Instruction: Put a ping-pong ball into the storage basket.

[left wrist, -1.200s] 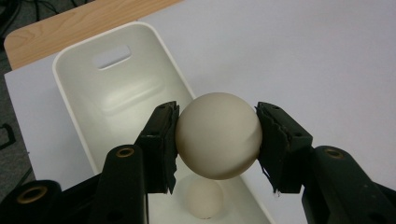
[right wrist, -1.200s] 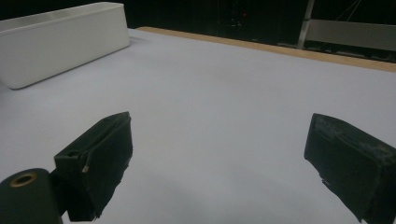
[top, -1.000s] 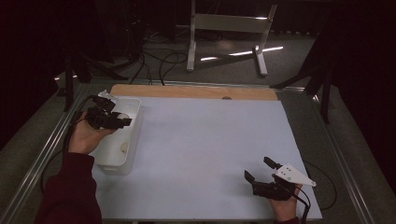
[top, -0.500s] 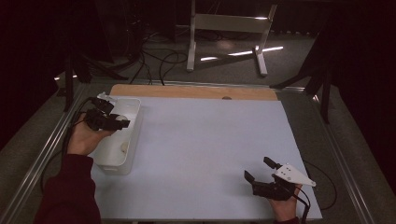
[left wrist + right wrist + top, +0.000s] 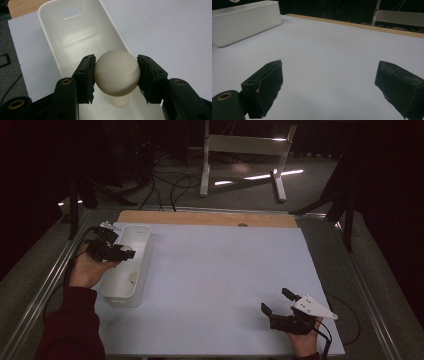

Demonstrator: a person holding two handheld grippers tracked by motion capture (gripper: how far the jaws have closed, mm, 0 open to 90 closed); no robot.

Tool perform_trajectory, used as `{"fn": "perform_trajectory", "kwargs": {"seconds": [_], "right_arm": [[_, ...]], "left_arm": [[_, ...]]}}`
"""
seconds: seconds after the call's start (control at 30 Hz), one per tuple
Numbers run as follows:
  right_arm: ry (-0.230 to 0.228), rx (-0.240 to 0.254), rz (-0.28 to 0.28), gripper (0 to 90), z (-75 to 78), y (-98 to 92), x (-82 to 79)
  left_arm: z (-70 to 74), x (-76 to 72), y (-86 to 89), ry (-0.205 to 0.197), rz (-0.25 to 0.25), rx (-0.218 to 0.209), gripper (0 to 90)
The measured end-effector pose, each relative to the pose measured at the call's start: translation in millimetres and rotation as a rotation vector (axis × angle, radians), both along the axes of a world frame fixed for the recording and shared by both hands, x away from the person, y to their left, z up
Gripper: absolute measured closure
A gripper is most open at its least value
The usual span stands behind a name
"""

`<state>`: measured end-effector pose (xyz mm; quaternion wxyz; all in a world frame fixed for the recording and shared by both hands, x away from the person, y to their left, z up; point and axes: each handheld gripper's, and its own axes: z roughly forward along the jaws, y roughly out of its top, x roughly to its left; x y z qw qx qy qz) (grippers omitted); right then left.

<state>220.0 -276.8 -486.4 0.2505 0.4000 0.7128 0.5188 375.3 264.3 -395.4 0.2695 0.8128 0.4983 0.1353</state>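
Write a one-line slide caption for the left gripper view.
Left gripper clamps a beige mushroom-shaped object above the white bin.

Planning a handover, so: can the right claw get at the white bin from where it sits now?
Probably yes: the right claw is open and holds nothing, and bare sheet lies between it and the white bin.

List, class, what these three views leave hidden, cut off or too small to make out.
1. Left gripper view: the lower end of the pale mushroom-shaped object is cut off near the bottom edge; whether it touches the white bin floor cannot be told.
2. High view: a small pale thing in the bin is too small to identify.
3. High view: the left gripper hides what it holds.
4. Right gripper view: the bin's inside is hidden by its wall.
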Motion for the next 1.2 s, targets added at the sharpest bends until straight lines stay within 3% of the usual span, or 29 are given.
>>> {"fn": "perform_trajectory", "kwargs": {"seconds": [0.2, 0.37, 0.47, 1.2], "right_arm": [[-0.002, -0.002, 0.0, 7.5, 0.2, -0.1, 0.0], [-0.001, -0.001, -0.001, 7.4, 0.4, -0.7, -0.1], [-0.001, -0.001, -0.001, 7.4, 0.5, -0.7, -0.1], [-0.002, -0.002, 0.001, 7.5, 1.0, -0.6, -0.1]], "left_arm": [[-0.7, 0.0, 2.5, -0.002, 0.028, -0.005, 47.4], [-2.4, 0.3, 1.7, -0.02, 0.08, 0.013, 14.6], [-3.5, 0.4, 1.7, -0.015, 0.079, 0.015, 3.1], [-3.4, -7.7, -6.4, -0.069, 0.042, -0.017, 0.1]]}}
